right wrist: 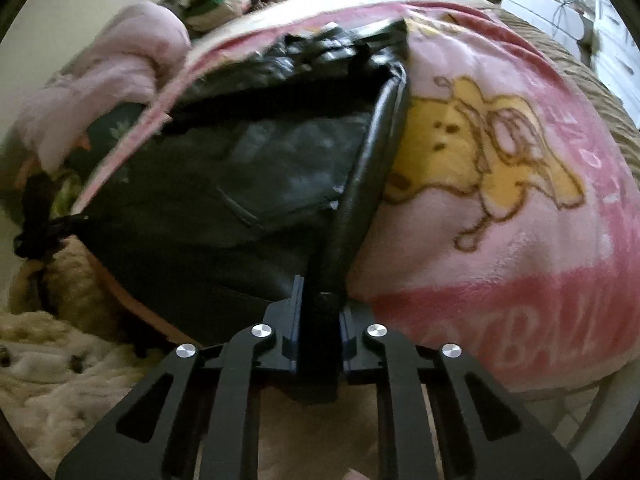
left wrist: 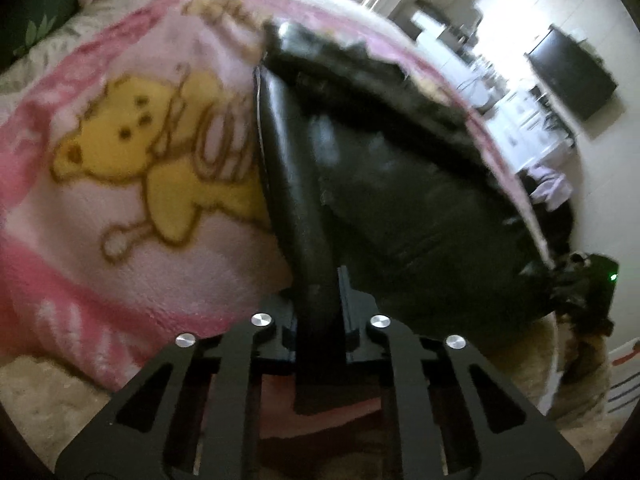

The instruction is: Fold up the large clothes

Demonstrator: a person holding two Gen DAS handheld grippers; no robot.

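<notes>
both grippers clamped on black leather jacket (left wrist: 400, 184) hem | left gripper (left wrist: 320, 280), right gripper (right wrist: 320, 292) | advice: lift evenly, keep edge taut over pink bear blanket (left wrist: 120, 208)

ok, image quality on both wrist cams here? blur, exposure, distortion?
Left wrist: room at upper right blown out, black jacket underexposed with little detail, pink bear blanket soft with motion blur, strong fisheye curvature. Right wrist: jacket dark, its far edge smeared, blanket print blurred, window glare along the top.
</notes>
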